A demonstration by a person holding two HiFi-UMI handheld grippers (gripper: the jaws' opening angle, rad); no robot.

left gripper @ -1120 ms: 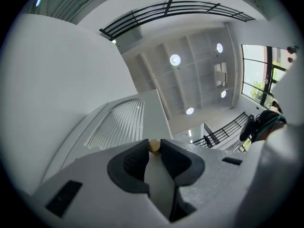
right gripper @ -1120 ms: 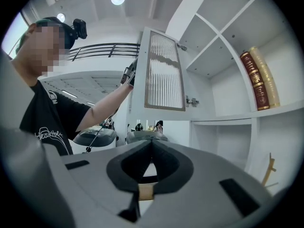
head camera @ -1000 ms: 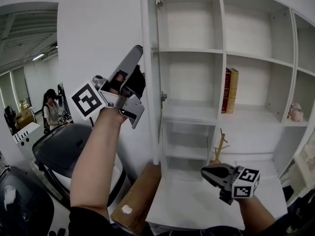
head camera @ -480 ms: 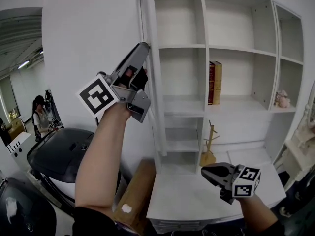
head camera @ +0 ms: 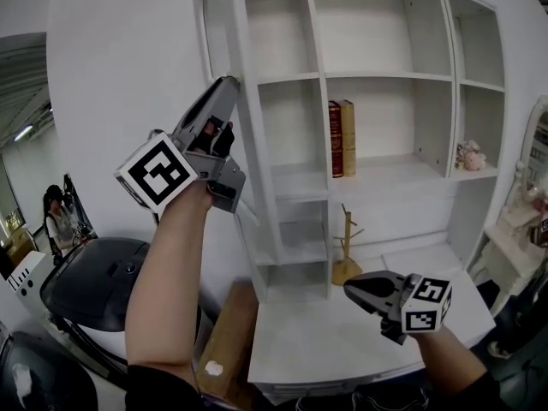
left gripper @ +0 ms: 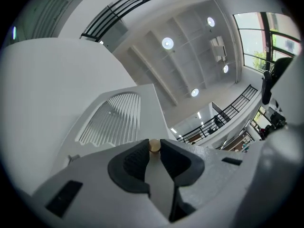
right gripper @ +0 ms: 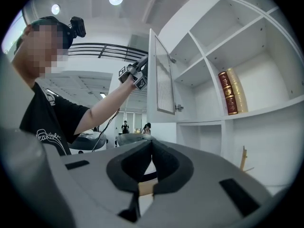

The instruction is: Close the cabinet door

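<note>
Left gripper (head camera: 229,84) raised; fingers (left gripper: 135,161) pinched on the small brass knob (left gripper: 154,146) of the cabinet door (right gripper: 164,75), which stands swung well out (hinges on the cabinet's left wall).

Risk: the knob sits only at the very tips. A push off the hinge arc could slip it free; a fast swing could slam the door.

Count: one door, one knob, two books (head camera: 335,139), one wooden stand (head camera: 347,247), one figurine (head camera: 468,155).

Right gripper (head camera: 351,288) low over the table (head camera: 325,349), fingers closed on nothing.
</note>
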